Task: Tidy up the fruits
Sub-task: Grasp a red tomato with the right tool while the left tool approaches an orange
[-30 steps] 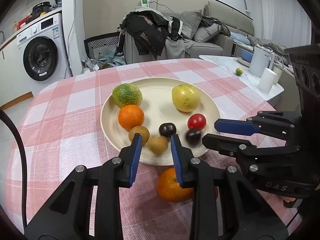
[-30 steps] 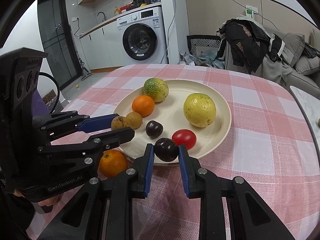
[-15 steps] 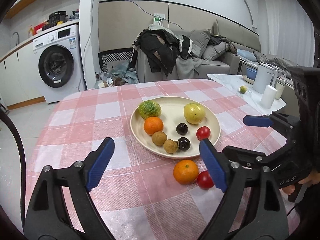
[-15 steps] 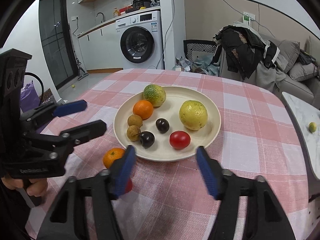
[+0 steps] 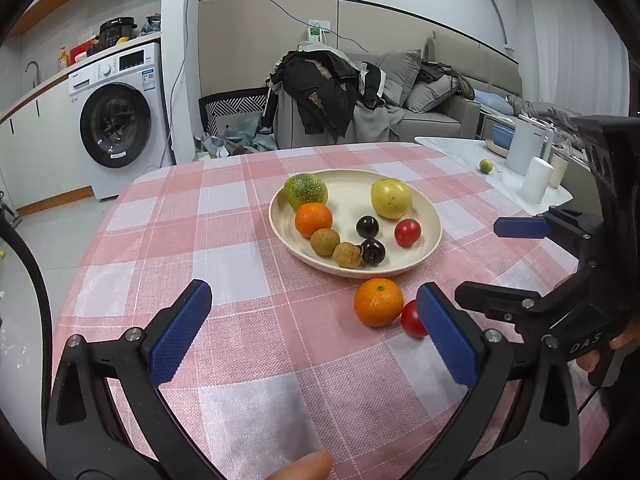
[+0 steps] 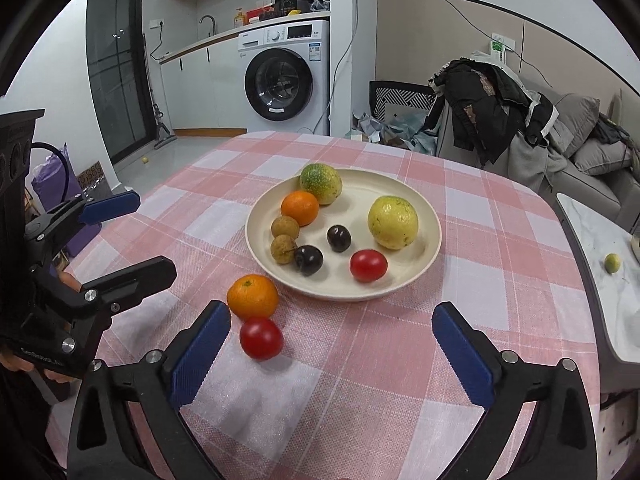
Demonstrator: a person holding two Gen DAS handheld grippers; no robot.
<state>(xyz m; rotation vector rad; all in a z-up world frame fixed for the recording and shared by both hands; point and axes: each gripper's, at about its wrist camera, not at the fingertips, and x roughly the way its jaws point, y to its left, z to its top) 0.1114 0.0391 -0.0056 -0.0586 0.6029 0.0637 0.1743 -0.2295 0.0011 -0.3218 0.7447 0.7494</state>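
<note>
Cream plate (image 6: 430,254) ahead of both tongs, on the pink checked tablecloth (image 6: 500,312). Holds eight fruits: a green-mottled citrus (image 6: 321,183) at the far edge, touching an orange mandarin (image 6: 300,208) just nearer; two brown longans (image 6: 285,227) (image 6: 283,249) in a line toward the near rim; a dark plum (image 6: 309,260) touching the nearer longan; a second dark plum (image 6: 339,238) near the middle; a large yellow fruit (image 6: 393,222) to the right; a red tomato (image 6: 368,265) near the front rim.

Off the plate, just short of its near rim: a second mandarin (image 6: 253,296), with a second red tomato (image 6: 261,337) touching it on the near side. Both beside the left finger of the right gripper (image 6: 336,354), slightly inside its span. In the left wrist view, the same pair (image 5: 378,302) (image 5: 412,318) close against the right finger of the left gripper (image 5: 316,338).

Both tongs spread wide, holding nothing, hovering above the cloth short of the plate.

Farther right, a small green fruit (image 6: 612,263) on a white side table (image 6: 608,304).
</note>
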